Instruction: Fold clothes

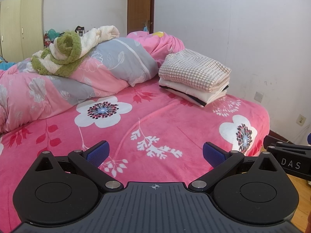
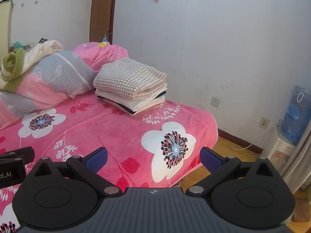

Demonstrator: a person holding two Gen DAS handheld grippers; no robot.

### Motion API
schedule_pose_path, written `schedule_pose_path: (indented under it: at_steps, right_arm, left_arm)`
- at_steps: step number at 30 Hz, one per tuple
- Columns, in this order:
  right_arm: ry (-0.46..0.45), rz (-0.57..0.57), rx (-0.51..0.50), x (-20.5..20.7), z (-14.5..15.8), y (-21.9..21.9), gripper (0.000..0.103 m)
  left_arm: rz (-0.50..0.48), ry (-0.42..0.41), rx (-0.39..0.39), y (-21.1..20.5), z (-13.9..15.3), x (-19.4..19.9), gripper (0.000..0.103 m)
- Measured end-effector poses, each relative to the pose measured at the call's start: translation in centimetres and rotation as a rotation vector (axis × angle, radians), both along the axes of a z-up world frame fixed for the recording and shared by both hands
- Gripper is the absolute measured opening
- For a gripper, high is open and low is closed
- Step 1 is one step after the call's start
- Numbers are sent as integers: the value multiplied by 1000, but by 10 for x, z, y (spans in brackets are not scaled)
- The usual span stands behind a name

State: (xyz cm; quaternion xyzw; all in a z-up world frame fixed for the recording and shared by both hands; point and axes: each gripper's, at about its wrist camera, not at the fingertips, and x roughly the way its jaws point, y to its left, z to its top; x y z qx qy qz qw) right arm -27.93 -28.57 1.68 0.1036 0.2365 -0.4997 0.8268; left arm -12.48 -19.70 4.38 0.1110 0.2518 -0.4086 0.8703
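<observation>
A stack of folded clothes (image 1: 194, 77) (image 2: 130, 85), a checked beige-and-white piece on top of cream and black ones, rests at the far right of the pink floral bed (image 1: 136, 128) (image 2: 97, 128). A loose green-and-cream fleece garment (image 1: 64, 54) (image 2: 15, 68) lies crumpled on a rolled quilt at the back left. My left gripper (image 1: 155, 153) hovers open over the near part of the bed, nothing between its blue pads. My right gripper (image 2: 153, 157) is open too, above the bed's near right corner. Both are well short of the clothes.
A rolled pink-and-grey quilt (image 1: 108, 66) (image 2: 56, 75) crosses the back of the bed. The white wall (image 1: 252, 38) runs along the right side. A water dispenser (image 2: 291, 126) stands on the wooden floor at right. A wardrobe (image 1: 21, 23) is at far left, a brown door (image 1: 140, 5) behind.
</observation>
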Motion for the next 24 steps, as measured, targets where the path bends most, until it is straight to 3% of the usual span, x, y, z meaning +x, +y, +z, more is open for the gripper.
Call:
schedule_pose_path:
  at_steps: [24]
  right_arm:
    - [2,6,1,2,0,0,103]
  left_arm:
    - [5,-1,-4,3,1,1,103]
